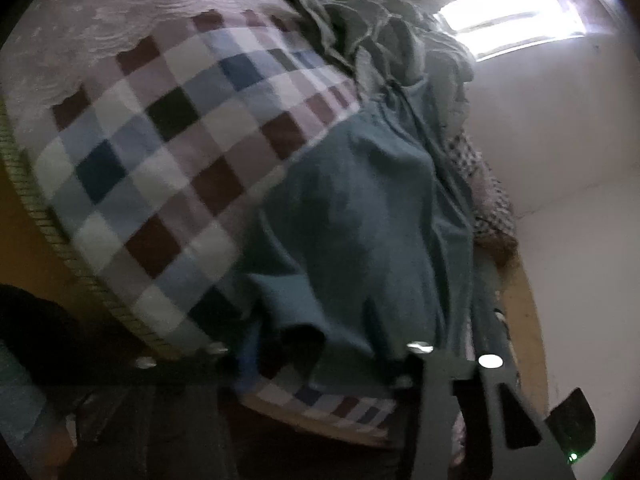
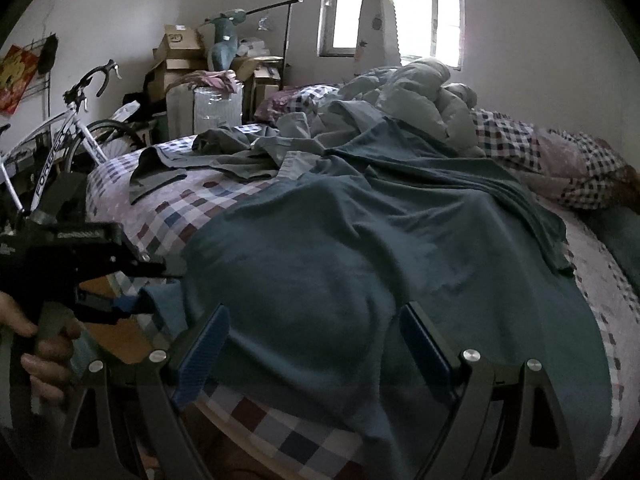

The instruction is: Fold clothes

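Dim, backlit by window [image 2: 392, 8], blurry

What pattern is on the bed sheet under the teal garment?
A checkered bed sheet in white, blue, maroon and pink; clearest in the left wrist view.

One teal garment [image 2: 360, 248], one olive shirt [image 2: 224, 156], one bicycle [image 2: 76, 120], two hand-held grippers [image 2: 316, 344]

A shirt [image 2: 360, 248] lies spread on the bed [image 2: 192, 208], other clothes [image 2: 240, 152] behind it.
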`<state>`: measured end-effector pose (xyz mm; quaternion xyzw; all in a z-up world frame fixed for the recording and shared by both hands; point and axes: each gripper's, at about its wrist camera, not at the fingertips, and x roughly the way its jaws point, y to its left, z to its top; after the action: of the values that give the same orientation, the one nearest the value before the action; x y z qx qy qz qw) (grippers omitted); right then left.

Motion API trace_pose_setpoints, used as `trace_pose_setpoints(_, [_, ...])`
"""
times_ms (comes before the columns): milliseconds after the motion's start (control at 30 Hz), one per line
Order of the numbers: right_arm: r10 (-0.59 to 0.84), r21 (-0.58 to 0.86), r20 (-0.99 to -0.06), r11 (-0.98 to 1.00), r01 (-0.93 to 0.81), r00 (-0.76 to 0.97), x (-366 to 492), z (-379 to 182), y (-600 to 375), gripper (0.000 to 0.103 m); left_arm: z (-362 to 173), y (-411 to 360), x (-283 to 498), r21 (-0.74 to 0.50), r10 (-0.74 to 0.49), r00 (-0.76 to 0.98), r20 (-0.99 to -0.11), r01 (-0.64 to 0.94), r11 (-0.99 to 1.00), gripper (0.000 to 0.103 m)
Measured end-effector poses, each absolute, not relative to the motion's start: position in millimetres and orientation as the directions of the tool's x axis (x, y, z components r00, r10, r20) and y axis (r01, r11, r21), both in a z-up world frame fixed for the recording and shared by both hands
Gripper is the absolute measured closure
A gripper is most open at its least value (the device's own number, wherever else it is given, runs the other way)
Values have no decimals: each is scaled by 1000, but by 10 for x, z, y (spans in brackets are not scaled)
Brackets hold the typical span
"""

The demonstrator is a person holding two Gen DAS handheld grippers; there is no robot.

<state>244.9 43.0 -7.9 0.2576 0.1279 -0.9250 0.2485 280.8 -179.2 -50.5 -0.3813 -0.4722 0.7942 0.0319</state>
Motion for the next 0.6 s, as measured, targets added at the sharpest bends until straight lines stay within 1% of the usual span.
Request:
trace_pose_setpoints(67, [-393, -127, -542, -836, 534, -743, 2471, -94, 397, 13, -536, -1795, 2827, -763, 404, -696, -594, 329, -556, 68])
trace_pose_setpoints(100, [-393, -135, -543, -831, 539, -742, 2482, -101, 382, 13, -539, -1795, 2846, -750, 394, -688, -609, 338, -568, 77])
trace_pose_setpoints(167, [-395, -151, -546, -822, 550, -739, 2502, -115, 347, 13, -536, -1801, 2881, -735, 381, -682, -624, 348, -582, 80])
trace_pose_setpoints(200, [-395, -156, -546, -818, 554, -738, 2513, -122, 336, 13, -529, -1808, 2898, -733, 378, -683, -626, 349, -584, 89])
trace_pose_setpoints(233, [-396, -163, -547, -814, 558, -737, 2523, -129, 321, 13, -507, -1814, 2929, -728, 370, -685, -628, 350, -589, 93])
trace_pose_setpoints(300, [-397, -177, -549, -805, 566, -736, 2543, -144, 291, 13, -460, -1827, 2991, -732, 363, -695, -620, 346, -588, 94])
trace_pose_setpoints(333, [-398, -186, -548, -799, 571, -736, 2559, -151, 271, 13, -433, -1837, 3009, -741, 366, -704, -608, 338, -581, 96])
trace_pose_setpoints(467, [-409, -237, -542, -764, 600, -735, 2663, -183, 163, 13, -291, -1866, 3081, -773, 375, -743, -554, 292, -564, 98])
trace_pose_setpoints(600, [-421, -348, -521, -689, 636, -742, 2871, -257, -45, 13, -109, -1857, 3127, -775, 380, -766, -518, 231, -588, 98])
